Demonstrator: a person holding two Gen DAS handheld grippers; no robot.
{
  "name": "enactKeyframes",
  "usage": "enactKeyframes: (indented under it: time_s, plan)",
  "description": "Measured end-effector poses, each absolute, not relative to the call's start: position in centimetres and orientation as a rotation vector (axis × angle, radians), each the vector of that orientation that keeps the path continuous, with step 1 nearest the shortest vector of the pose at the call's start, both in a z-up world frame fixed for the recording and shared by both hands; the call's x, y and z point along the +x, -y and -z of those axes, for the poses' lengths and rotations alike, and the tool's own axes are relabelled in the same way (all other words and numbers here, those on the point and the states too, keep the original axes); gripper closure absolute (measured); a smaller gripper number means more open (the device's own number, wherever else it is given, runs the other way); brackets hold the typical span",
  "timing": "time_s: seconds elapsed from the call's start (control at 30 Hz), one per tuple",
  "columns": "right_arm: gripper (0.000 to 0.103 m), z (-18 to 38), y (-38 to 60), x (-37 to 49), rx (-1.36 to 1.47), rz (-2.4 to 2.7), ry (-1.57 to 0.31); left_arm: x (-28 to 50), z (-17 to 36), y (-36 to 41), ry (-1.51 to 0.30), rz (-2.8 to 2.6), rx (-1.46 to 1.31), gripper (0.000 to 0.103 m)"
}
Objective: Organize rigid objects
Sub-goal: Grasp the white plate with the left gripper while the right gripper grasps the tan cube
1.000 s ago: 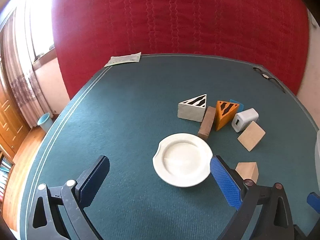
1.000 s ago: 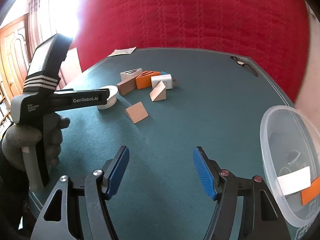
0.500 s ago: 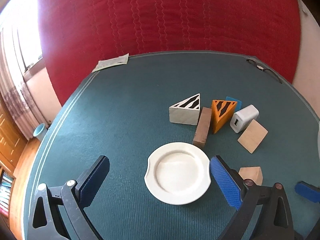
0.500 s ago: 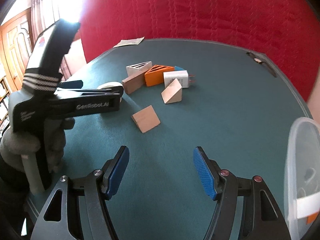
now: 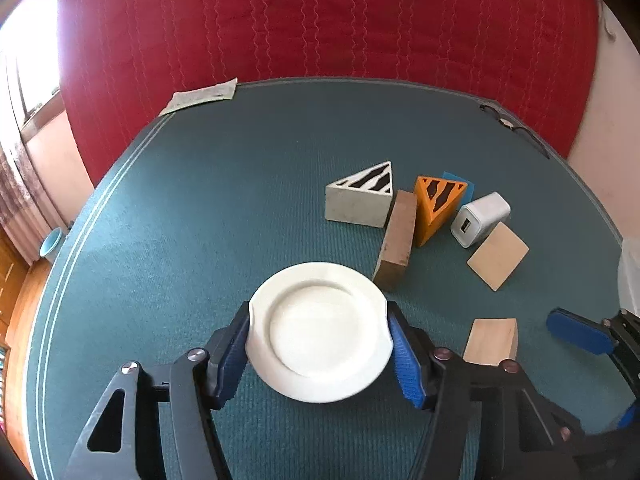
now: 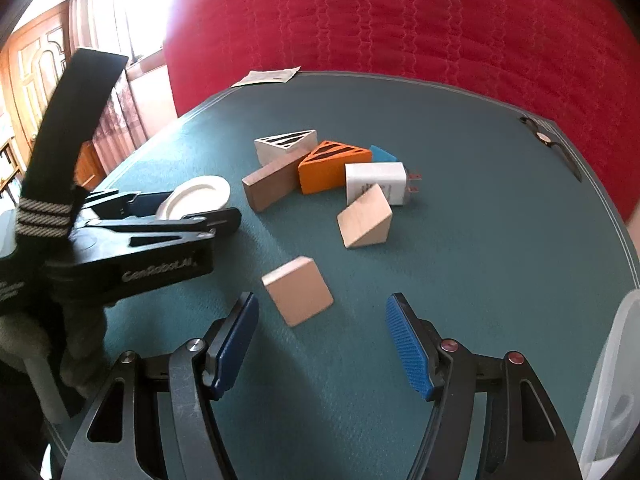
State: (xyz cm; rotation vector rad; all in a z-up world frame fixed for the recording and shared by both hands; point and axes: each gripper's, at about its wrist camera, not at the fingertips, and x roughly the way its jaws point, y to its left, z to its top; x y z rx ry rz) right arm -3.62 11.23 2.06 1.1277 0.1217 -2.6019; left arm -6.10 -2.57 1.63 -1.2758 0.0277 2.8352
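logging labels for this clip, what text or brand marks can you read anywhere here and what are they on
"GenRobot.AI": white letters on the black side of the left gripper, seen from the right wrist view.
Printed lines on the paper sheet at the far table edge: too small to read.
Grey print on the side of the white charger: too blurred to read.
Nothing else carries readable text.

A folded paper leaflet (image 5: 202, 95) sits at the far left edge of the green-felt table (image 5: 180, 208); a wristwatch (image 5: 516, 128) lies by the far right edge; red quilted fabric (image 5: 320, 28) hangs behind; wooden door (image 6: 36, 68) off left.
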Motion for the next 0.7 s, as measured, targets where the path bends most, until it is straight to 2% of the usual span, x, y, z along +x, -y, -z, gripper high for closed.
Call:
enactKeyframes:
  time_s: [0.37, 0.47, 0.67, 0.7]
  plan:
    - [0.039, -2.0, -9.4, -4.8, 1.121, 2.573, -0.18, -4.5, -2.9, 3.6, -0.038, -2.92, -1.169, 0.038]
    - [0.045, -1.8, -9.0, -5.1, 1.126, 2.562, -0.193, -4.5, -2.7, 3.8, -0.031, -2.922, -1.183, 0.038]
    - [0.064, -1.9, -8.8, -5.3, 1.115, 2.549, -0.229, -4.7, -2.2, 4.0, -0.022, -2.926, -1.207, 0.038]
    - [0.064, -1.9, -8.7, -5.2, 1.111, 2.547, -0.24, -4.8, -2.2, 4.1, -0.022, -2.926, -1.208, 0.038]
